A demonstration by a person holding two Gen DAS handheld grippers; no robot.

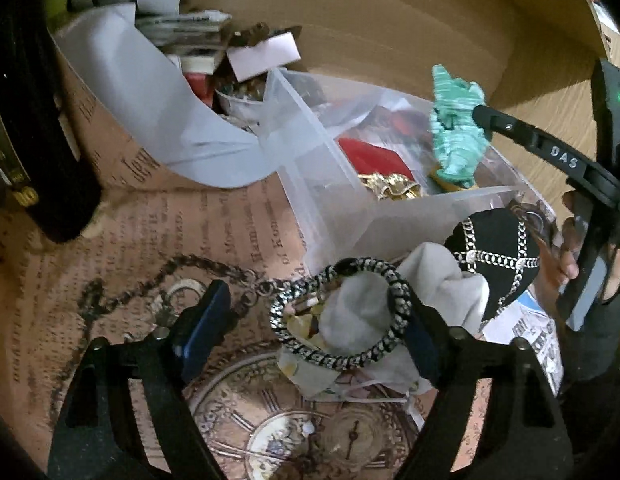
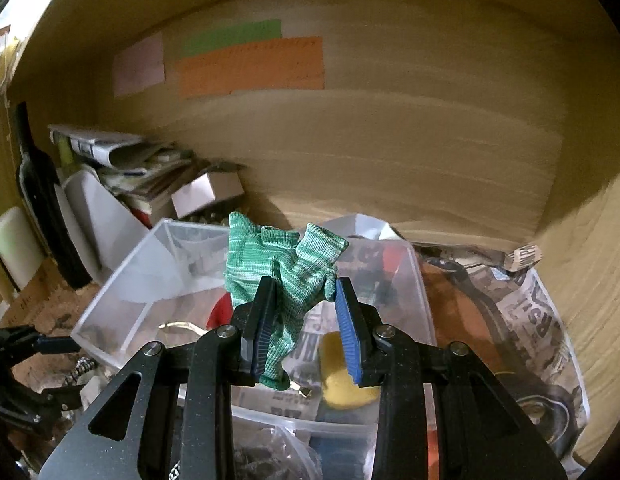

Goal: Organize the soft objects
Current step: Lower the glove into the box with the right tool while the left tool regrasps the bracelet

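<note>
A green knitted cloth [image 2: 282, 264] hangs between the pads of my right gripper [image 2: 306, 300], over the clear plastic bin [image 2: 122, 276]. The jaws stand apart; the cloth lies against the left pad [image 2: 262, 328]. In the left wrist view the same cloth [image 1: 455, 124] sits at the right gripper's fingertip above the bin [image 1: 310, 152]. My left gripper [image 1: 310, 312] is open around a black-and-white braided ring [image 1: 341, 316] lying on a grey cloth [image 1: 365, 312]. A black cloth with silver chains [image 1: 497, 256] lies to the right.
The bin holds a red item [image 1: 369, 156], gold jewellery [image 1: 393, 186] and a yellow object [image 2: 341, 372]. A dark metal chain [image 1: 190, 276] lies on the clock-print paper. White holder with papers [image 1: 122, 80] and dark bottle [image 2: 42, 200] stand left. Wooden wall behind.
</note>
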